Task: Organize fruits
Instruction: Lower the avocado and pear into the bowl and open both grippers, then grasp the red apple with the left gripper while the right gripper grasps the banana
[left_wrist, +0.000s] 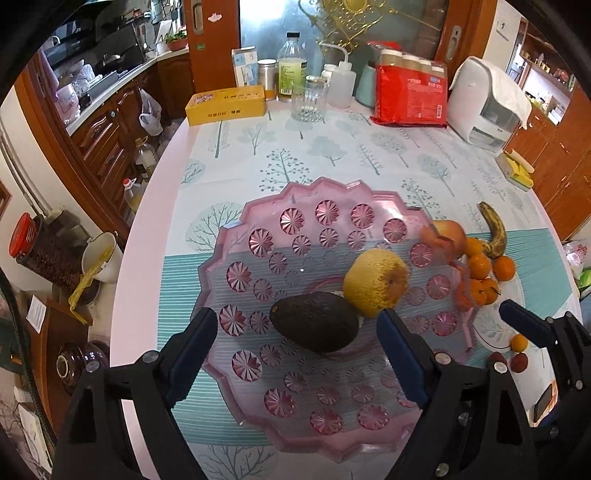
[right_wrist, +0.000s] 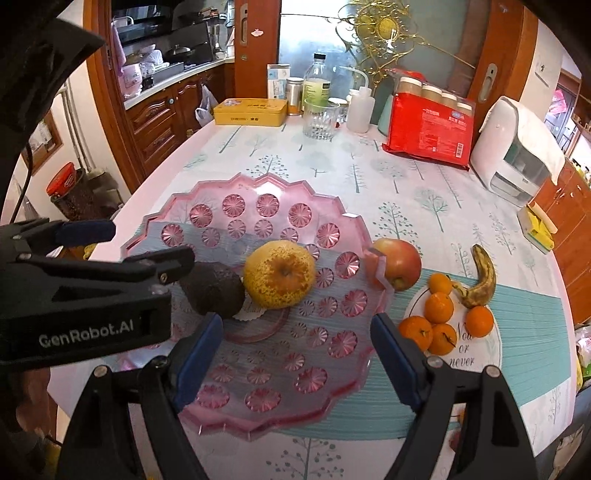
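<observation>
A pink plastic fruit tray (left_wrist: 258, 236) (right_wrist: 207, 218) holds a dark avocado (left_wrist: 314, 321) (right_wrist: 214, 290) and a yellow pear (left_wrist: 375, 282) (right_wrist: 279, 273). A red apple (right_wrist: 400, 264) (left_wrist: 448, 232), several tangerines (right_wrist: 437, 306) (left_wrist: 480, 266) and a spotted banana (right_wrist: 480, 277) (left_wrist: 493, 229) lie right of the tray, on and by a white plate (right_wrist: 480, 347). My left gripper (left_wrist: 299, 339) is open above the tray, around the avocado's near side. My right gripper (right_wrist: 297, 343) is open and empty over the tray's near right part; it also shows in the left wrist view (left_wrist: 517, 317).
At the table's back stand a yellow tin (right_wrist: 251, 110), a glass (right_wrist: 320, 120), bottles (right_wrist: 317, 88), a red package (right_wrist: 430, 125) and a white appliance (right_wrist: 517, 151). Small red and orange fruits (left_wrist: 517, 349) lie near the right gripper. The table edge curves at left.
</observation>
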